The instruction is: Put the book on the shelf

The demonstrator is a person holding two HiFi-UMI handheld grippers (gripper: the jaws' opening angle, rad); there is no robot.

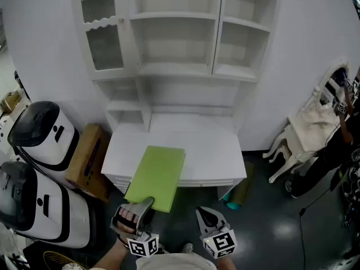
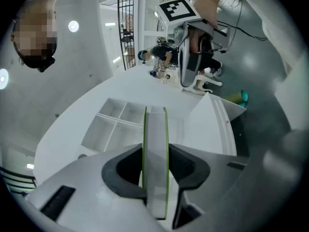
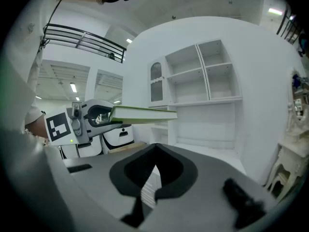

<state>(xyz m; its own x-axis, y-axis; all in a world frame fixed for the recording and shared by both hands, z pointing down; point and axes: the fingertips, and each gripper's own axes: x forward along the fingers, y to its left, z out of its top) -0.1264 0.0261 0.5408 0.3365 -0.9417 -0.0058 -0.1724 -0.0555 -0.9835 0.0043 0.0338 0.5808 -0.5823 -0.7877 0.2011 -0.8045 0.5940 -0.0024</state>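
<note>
At six o'clock of the head view, we are pinching the flat lime-green hardcover book (image 1: 157, 176) by its near edge in the left gripper (image 1: 136, 215). We are holding it over the front edge of the white desk (image 1: 216, 153), below the white wooden shelf unit (image 1: 179, 38). The right gripper (image 1: 211, 225) is hanging at five o'clock. Along the left gripper view, the jaws are clamping the book edge-on at centre. From the right gripper view, its jaws are pressing together on nothing, with the book showing at ten o'clock.
</note>
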